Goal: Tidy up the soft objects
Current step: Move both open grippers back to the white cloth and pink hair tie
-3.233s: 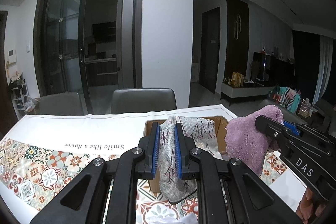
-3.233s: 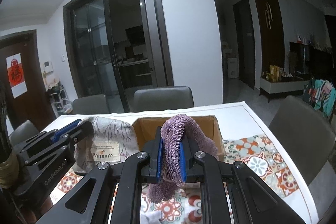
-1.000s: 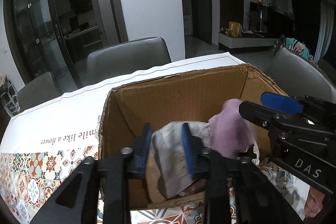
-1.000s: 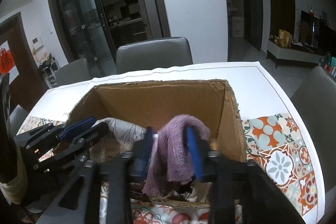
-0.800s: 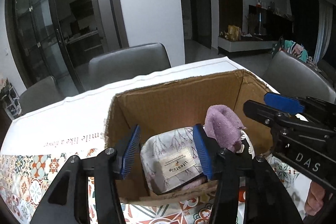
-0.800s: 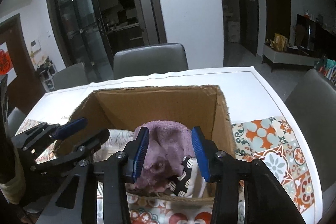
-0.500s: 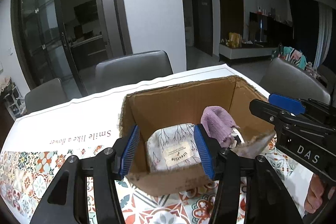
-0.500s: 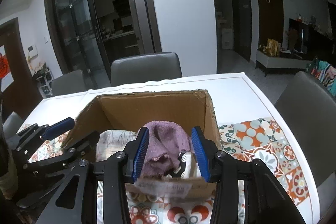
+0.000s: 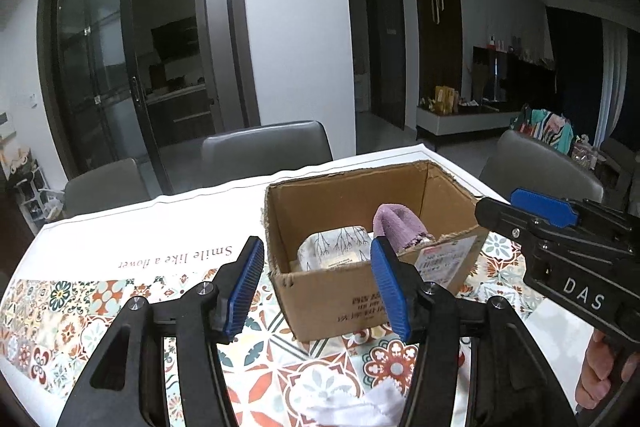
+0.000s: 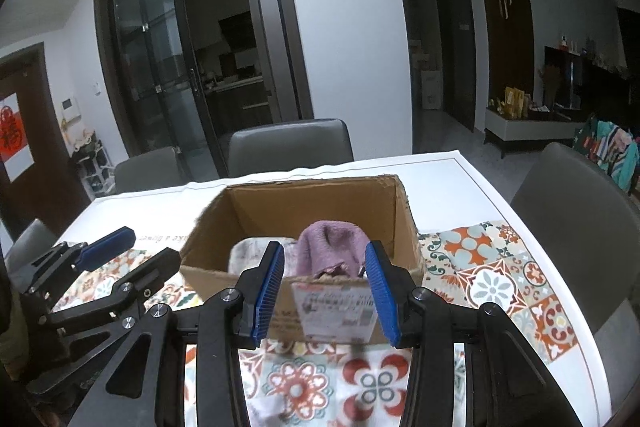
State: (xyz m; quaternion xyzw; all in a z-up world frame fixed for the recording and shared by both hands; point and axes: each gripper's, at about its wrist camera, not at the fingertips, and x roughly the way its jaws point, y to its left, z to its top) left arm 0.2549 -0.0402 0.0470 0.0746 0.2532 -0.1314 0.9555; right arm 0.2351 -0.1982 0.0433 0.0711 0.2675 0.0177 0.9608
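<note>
An open cardboard box [image 9: 348,291] [image 10: 208,267] stands on the patterned tablecloth. Inside it lie a folded grey-white cloth with a branch print [image 9: 336,247] [image 10: 248,251] and, to its right, a fluffy purple towel [image 9: 394,227] [image 10: 332,243]. My left gripper [image 9: 316,243] [image 10: 148,247] hovers in front of the box, jaws opening, with nothing between the pads. My right gripper [image 10: 323,247] [image 9: 508,207] hangs beside it, before the box's near wall, open and empty. A white cloth [image 9: 360,407] lies on the table under my left gripper.
Grey chairs [image 9: 264,155] [image 10: 572,211] stand at the far side and the right side of the table. The table's white edge [image 10: 532,227] runs along the right. A hand [image 9: 608,375] holds the right gripper's handle. Bare tablecloth [image 9: 120,235] lies left of the box.
Both grippers let go of their cloths inside the box, opened, and drew back and upward. The grey-white cloth and the purple towel now rest in the box.
</note>
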